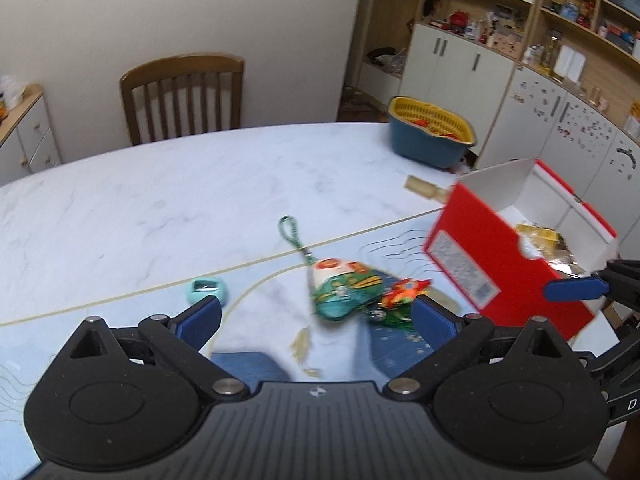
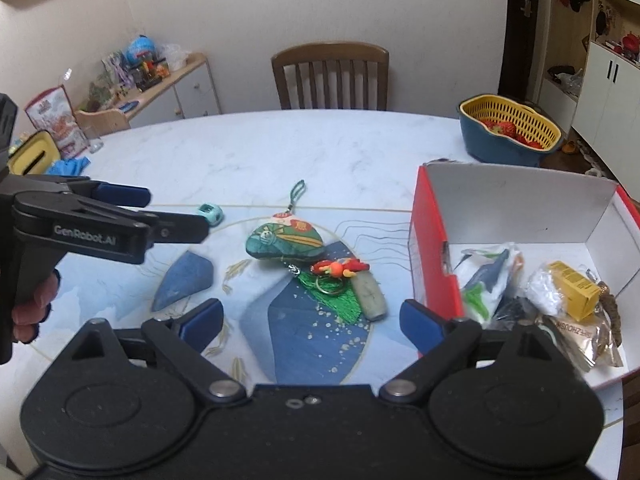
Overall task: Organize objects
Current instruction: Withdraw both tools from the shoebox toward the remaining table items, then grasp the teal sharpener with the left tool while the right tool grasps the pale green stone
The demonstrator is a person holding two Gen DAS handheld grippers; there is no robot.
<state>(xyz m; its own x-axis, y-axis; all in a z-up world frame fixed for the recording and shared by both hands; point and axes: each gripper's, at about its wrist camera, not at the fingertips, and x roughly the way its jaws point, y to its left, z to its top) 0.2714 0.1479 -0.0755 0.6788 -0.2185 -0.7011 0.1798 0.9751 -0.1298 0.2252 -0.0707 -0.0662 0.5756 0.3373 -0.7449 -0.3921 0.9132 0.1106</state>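
Note:
A green padded pouch (image 2: 285,245) with a corded loop lies mid-table; it also shows in the left wrist view (image 1: 345,293). Beside it lies a red-orange keyring charm (image 2: 339,269) with a green tassel and a grey stick (image 2: 372,295). A small mint-green object (image 2: 211,214) sits to the left, also in the left wrist view (image 1: 208,290). A red box (image 2: 431,240) with white inside holds several packets. My left gripper (image 1: 316,318) is open just short of the pouch. My right gripper (image 2: 311,323) is open and empty, near the tassel.
A blue tub with a yellow basket (image 2: 510,130) of red things stands at the far right. A wooden chair (image 2: 330,74) stands behind the table. A tissue box (image 2: 32,156) and blue cloth lie far left. A wooden peg (image 1: 426,188) lies behind the box.

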